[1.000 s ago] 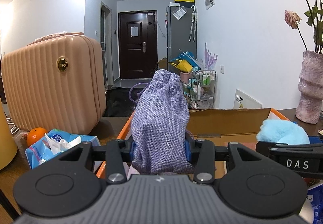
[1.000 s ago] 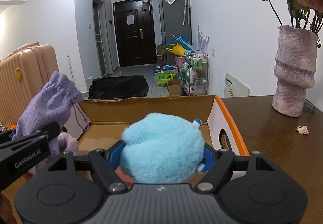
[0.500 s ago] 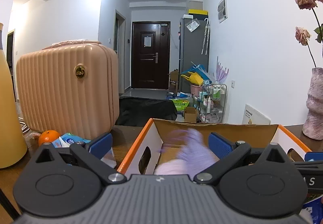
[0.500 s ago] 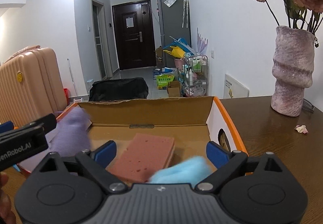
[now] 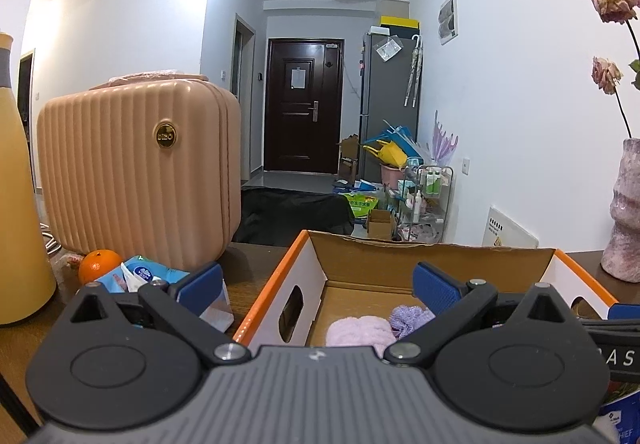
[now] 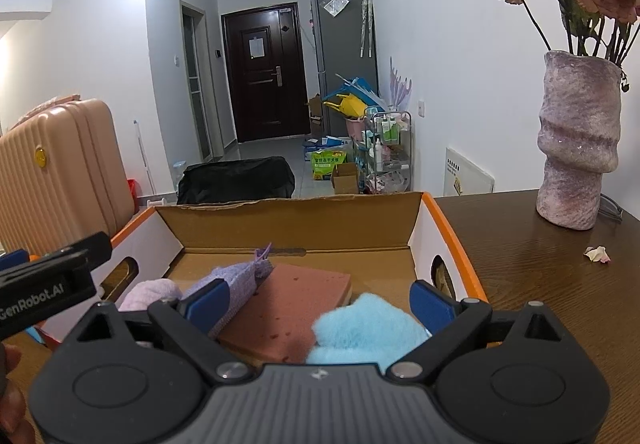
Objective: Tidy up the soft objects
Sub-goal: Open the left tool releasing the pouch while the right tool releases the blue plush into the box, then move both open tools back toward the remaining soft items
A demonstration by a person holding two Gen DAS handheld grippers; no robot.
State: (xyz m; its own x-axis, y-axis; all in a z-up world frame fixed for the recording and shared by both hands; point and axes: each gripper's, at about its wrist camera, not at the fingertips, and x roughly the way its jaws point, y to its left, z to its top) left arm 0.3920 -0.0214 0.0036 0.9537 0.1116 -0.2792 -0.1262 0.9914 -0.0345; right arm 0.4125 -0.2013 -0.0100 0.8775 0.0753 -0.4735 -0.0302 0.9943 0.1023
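In the lower centre of the right wrist view, the cardboard box already holds the purple pouch, pink towel, sponge and blue plush. Both the left gripper and right gripper stand apart, empty. Little seems left.

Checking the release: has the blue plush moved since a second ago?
Yes. The blue plush dropped out of the right tongs, now open, onto the sponge inside the cardboard box.

A ribbed peach suitcase stands behind an orange and tissue pack (touching); a vase holds dried roses.
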